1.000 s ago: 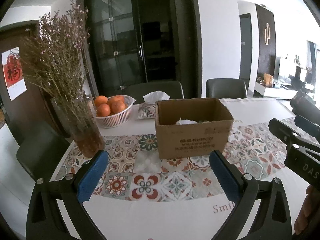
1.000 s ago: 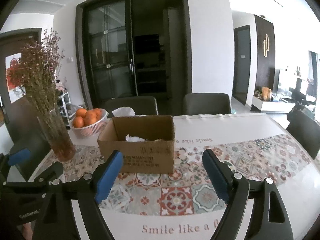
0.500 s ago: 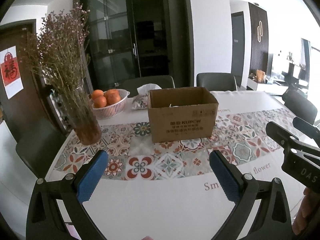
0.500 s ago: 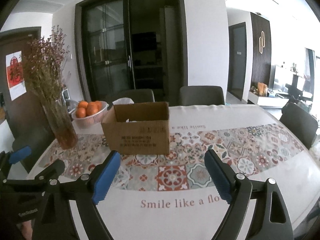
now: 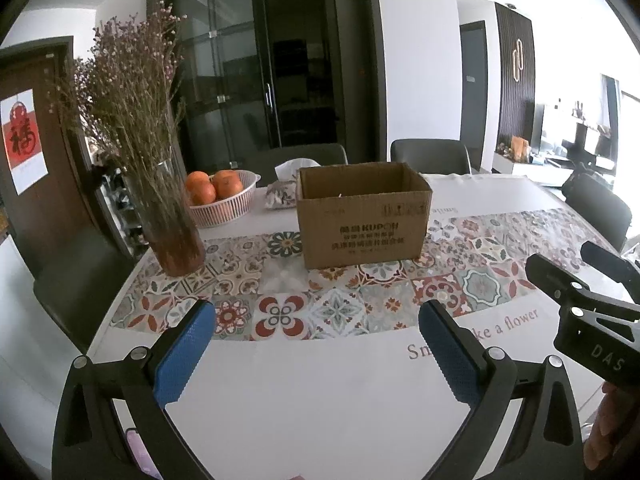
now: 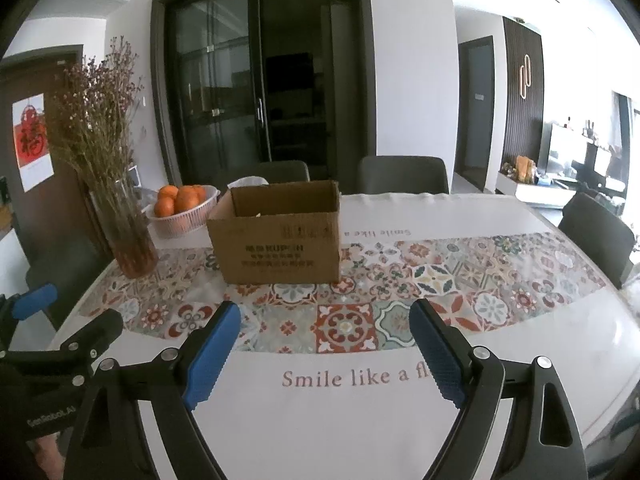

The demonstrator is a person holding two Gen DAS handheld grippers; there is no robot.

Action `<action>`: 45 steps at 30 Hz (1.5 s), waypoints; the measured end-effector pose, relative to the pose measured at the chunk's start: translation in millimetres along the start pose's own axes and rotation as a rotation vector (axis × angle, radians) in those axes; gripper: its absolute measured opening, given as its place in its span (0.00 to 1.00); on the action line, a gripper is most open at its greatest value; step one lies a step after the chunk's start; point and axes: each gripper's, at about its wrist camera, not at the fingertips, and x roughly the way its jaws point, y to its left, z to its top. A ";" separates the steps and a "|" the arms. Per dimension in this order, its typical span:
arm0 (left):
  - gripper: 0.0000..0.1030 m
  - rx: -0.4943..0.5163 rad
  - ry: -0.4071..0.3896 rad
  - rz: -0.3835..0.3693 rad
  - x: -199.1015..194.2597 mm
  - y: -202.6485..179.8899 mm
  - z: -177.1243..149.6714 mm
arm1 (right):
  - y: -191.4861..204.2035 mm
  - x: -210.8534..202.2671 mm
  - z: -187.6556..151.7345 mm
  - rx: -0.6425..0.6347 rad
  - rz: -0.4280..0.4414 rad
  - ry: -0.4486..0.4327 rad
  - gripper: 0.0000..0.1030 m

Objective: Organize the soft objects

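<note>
An open brown cardboard box point(image 5: 362, 220) point(image 6: 280, 236) stands on the patterned table runner, beyond both grippers. Only a sliver of pale stuff shows over its rim; what lies inside is hidden. My left gripper point(image 5: 316, 328) hangs over the near white part of the table point(image 5: 320, 392), jaws wide apart with nothing between the blue pads point(image 5: 182, 358). My right gripper point(image 6: 326, 330) is likewise open and empty over the printed cloth point(image 6: 352, 408). Each gripper shows at the edge of the other's view. A bit of pink shows at the bottom left of the left wrist view.
A glass vase of dried flowers point(image 5: 168, 216) stands left of the box. Behind it are a white basket of oranges point(image 5: 222, 200) and a tissue pack point(image 5: 282, 192). Dark chairs point(image 6: 402, 174) ring the table.
Both grippers have drawn back from the box toward the near table edge; the box looks smaller and its inside no longer shows. Both stay open and empty.
</note>
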 end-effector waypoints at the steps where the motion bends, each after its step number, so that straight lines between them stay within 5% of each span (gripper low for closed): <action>1: 1.00 -0.001 0.000 0.000 -0.3 -0.1 -0.3 | 0.1 -0.4 -0.4 0.000 0.001 0.000 0.85; 45: 1.00 -0.006 -0.006 0.003 -4.0 0.4 -0.1 | 2.9 -6.7 3.2 -0.004 0.004 -0.013 0.85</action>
